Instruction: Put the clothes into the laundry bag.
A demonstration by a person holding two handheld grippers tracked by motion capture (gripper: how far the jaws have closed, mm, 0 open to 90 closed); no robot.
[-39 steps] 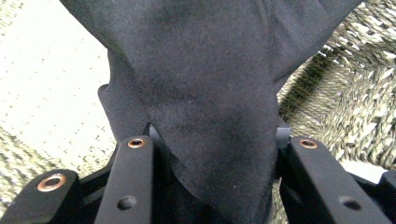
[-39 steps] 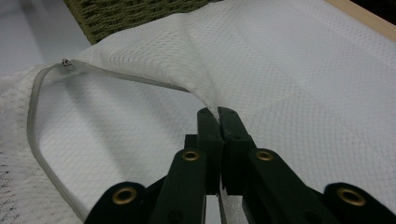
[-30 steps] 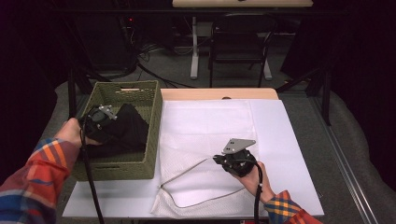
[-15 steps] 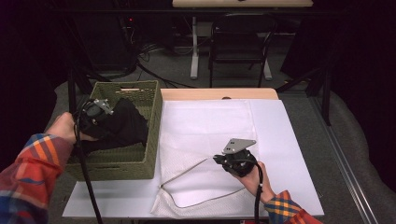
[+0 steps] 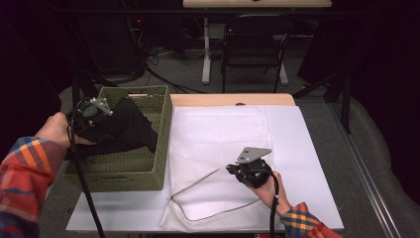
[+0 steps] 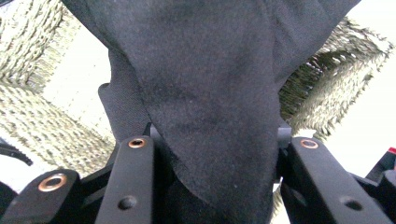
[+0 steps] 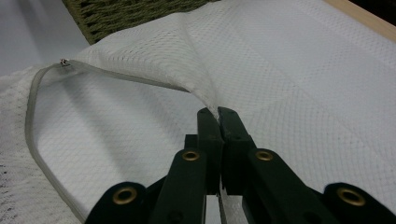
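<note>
While the left tongs (image 5: 101, 116) clench a black cloth (image 5: 126, 130) above the woven basket (image 5: 143, 168) | right tongs (image 7: 218, 116) pinch the white mesh bag (image 5: 223, 144) | table (image 5: 307, 148)

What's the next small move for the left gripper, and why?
Probably carry the black cloth right, toward the mesh bag. The left gripper holds it above the basket, and the right gripper pinches the bag's zipper edge up, mouth open.

Left gripper (image 5: 91, 115) raised, fingers clamped; right gripper (image 5: 236, 169) low, fingers pinched.
</note>
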